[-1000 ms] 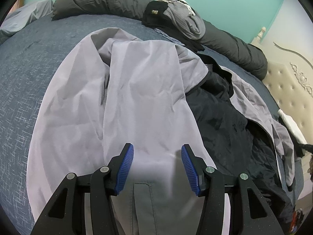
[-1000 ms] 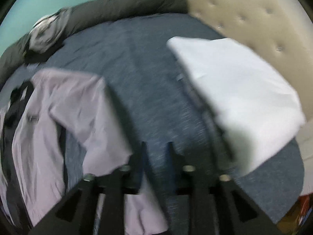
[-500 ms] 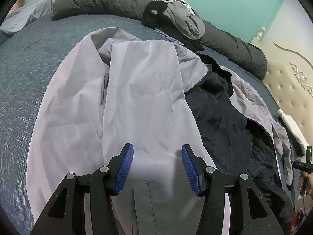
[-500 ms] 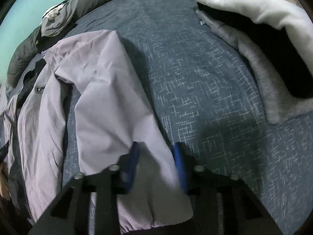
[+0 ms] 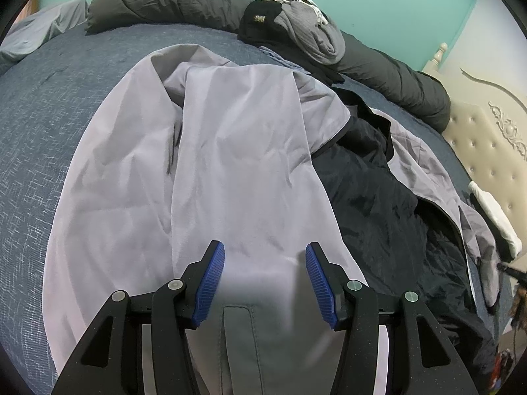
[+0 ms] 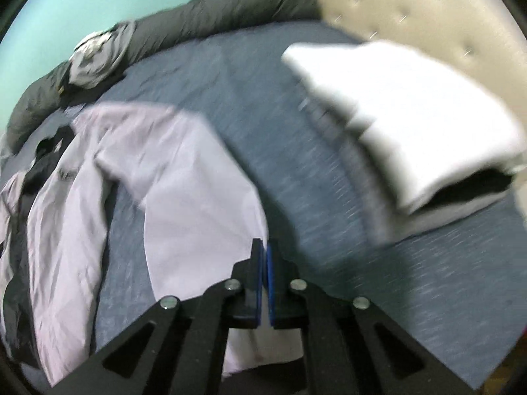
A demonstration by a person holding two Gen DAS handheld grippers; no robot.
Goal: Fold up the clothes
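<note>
A pale lilac jacket point(image 5: 138, 177) with a black lining point(image 5: 372, 204) lies spread open on the blue bed cover point(image 5: 36, 125). One sleeve point(image 5: 243, 151) is folded over its body. My left gripper point(image 5: 265, 276) hovers open just above that sleeve's cuff end, nothing between its blue pads point(image 5: 210, 279). In the blurred right wrist view the other sleeve point(image 6: 197, 204) runs up to my right gripper point(image 6: 264, 256), whose jaws are pressed together on the sleeve's edge near the cuff.
A dark rolled duvet point(image 5: 171, 0) lines the far side, with a grey and black clothes heap point(image 5: 296, 29) on it. Folded white, black and grey clothes point(image 6: 411, 131) are stacked by the padded headboard point(image 6: 428, 10). A hand point(image 5: 518, 299) shows at the right edge.
My right gripper went from open around the sleeve's cuff end to shut on it, and its view has swung up and blurred. The left gripper has stayed put.
</note>
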